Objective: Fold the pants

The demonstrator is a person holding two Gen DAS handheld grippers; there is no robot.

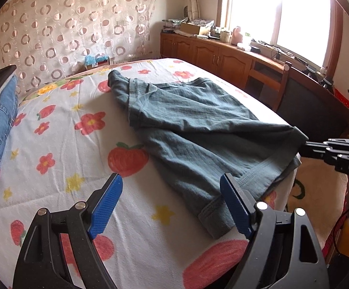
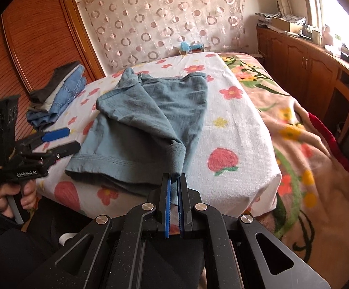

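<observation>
Teal-grey pants lie partly folded on the fruit-print sheet, one layer flipped over the other. My left gripper hovers open above the near hem; its right blue pad is over the hem and nothing is pinched. In the right wrist view the same pants stretch away from me. My right gripper is shut on a folded corner of their near edge. That gripper also shows at the right in the left wrist view, clamped on the cloth. The left gripper stands open beside the pants' left edge, held by a hand.
A stack of folded clothes, denim among them, lies at the sheet's far left. A floral blanket covers the bed to the right of the sheet. Wooden cabinets run under the window, a chair stands by the bed, and a wardrobe is on the left.
</observation>
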